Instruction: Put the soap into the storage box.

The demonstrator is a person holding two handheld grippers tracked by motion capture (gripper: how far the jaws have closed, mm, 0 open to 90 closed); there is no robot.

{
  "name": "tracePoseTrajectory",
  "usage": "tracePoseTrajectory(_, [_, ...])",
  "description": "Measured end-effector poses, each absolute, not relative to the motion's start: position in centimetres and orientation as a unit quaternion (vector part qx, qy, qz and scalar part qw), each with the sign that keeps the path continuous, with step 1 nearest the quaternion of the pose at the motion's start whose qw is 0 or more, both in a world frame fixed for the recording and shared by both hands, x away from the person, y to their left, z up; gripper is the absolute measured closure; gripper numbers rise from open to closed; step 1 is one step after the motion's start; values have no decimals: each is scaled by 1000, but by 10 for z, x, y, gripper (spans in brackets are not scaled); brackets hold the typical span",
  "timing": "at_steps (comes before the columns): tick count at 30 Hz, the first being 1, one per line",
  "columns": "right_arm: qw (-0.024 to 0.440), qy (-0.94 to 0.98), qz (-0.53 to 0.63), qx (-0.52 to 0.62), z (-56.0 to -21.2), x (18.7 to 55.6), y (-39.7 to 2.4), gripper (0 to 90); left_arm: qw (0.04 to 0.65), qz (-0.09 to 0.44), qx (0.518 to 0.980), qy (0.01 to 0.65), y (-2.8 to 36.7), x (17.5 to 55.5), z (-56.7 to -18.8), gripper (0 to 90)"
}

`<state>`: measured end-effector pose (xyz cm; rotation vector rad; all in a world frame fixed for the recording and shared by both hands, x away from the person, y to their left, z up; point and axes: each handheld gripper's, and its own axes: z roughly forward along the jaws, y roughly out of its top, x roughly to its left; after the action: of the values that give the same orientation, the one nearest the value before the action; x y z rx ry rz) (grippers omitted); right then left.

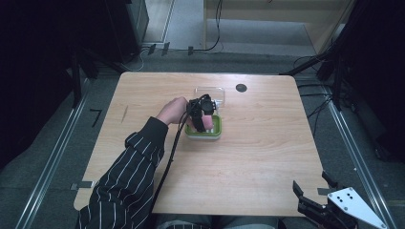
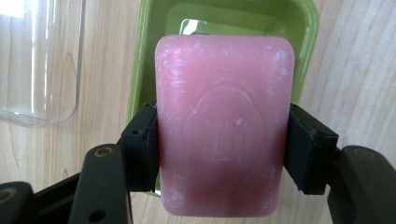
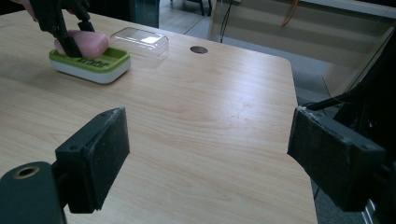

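Pink soap bar (image 2: 224,126), embossed in left gripper view, sitting clamped in left gripper (image 2: 222,149) over green soap dish (image 2: 308,28); clear lid (image 1: 210,90) lying beside; right gripper (image 3: 210,158) gaping, holding nothing.

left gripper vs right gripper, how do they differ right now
The left gripper has its jaws shut on the pink soap bar above the green soap dish; the right gripper has its jaws wide open and holds nothing. The left is at mid-table, the right off the near right corner. Both have black jaws.
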<state>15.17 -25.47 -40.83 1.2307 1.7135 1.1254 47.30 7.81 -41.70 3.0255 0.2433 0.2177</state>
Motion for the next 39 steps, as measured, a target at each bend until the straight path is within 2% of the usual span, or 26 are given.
tracePoseTrajectory(17, [368, 667, 437, 478, -408, 152, -254, 129, 50, 77, 994, 67, 75, 481, -431, 383])
tracePoseTrajectory(39, [367, 667, 438, 478, -408, 153, -254, 129, 53, 68, 993, 86, 78, 486, -441, 380])
